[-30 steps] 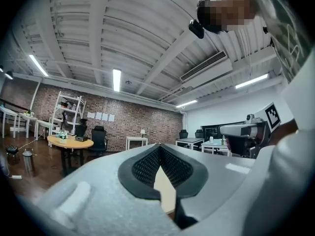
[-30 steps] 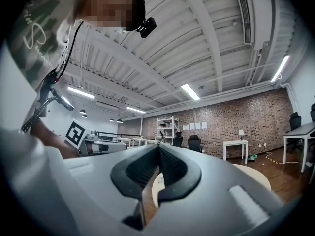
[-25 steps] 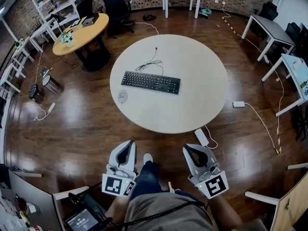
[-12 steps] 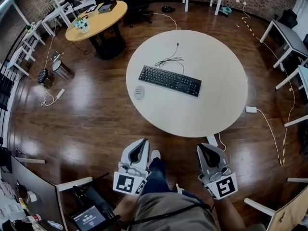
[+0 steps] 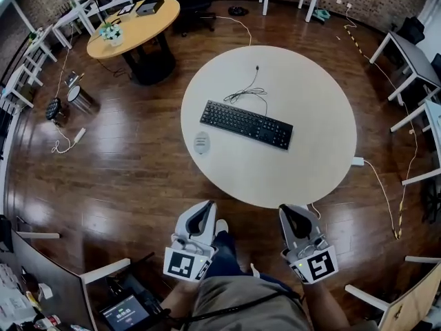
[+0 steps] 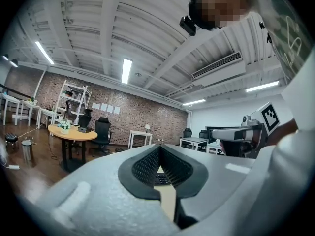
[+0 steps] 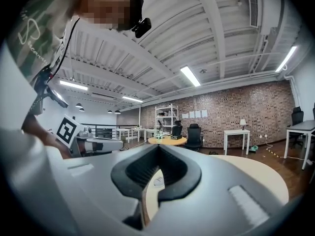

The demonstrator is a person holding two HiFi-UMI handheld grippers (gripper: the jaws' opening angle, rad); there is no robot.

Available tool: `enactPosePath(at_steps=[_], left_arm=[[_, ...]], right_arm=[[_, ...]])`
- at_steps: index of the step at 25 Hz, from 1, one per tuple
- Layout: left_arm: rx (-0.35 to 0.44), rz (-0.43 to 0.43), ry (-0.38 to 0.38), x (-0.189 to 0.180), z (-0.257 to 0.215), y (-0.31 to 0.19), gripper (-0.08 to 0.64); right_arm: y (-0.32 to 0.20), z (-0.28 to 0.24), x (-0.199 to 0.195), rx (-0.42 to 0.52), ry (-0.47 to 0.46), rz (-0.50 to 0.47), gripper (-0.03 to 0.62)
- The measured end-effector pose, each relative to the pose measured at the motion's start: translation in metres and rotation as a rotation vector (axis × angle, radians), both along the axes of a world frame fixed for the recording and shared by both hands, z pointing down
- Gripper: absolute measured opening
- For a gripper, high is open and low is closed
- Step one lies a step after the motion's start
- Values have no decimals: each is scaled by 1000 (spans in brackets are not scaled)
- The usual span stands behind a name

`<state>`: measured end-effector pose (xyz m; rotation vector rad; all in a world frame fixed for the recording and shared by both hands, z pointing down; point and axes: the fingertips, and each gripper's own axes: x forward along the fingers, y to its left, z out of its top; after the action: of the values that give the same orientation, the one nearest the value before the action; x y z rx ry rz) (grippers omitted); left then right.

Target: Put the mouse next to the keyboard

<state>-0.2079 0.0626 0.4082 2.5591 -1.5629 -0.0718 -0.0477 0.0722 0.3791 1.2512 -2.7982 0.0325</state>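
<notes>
- Left gripper (image 5: 204, 209): lower centre of the head view, off the table's near edge. Jaws together, nothing between them.
- Mouse (image 5: 201, 143): on the round table (image 5: 317, 157), near its left edge, below and apart from the keyboard's left end.
- Keyboard (image 5: 246, 124): mid-table, lying diagonally, with its cable (image 5: 247, 94) looped above it.
- Right gripper (image 5: 291, 212): lower centre-right, at the table's near edge. Jaws together, empty.

My left gripper (image 5: 206, 205) and right gripper (image 5: 287, 210), jaws together, hang at the near rim of the table (image 5: 275, 174). Ahead, the near strip of tabletop is bare, wide open. The keyboard (image 5: 246, 124) bars the middle, its cable (image 5: 248, 94) coiled behind it. The mouse (image 5: 201, 143) sits apart near the left rim, with room all round it.
</notes>
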Motion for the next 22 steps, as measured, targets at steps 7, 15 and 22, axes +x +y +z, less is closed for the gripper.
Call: enactPosePath(at_steps=[7, 15, 22], left_arm=[[-39, 66, 33, -20, 11, -35, 2], [-34, 48, 23, -66, 14, -76, 2], [-78, 45, 41, -71, 25, -85, 2]], right_arm=[[-43, 3, -48, -15, 9, -13, 5], [-81, 6, -72, -20, 14, 34, 5], [-94, 15, -84, -59, 24, 42, 5]])
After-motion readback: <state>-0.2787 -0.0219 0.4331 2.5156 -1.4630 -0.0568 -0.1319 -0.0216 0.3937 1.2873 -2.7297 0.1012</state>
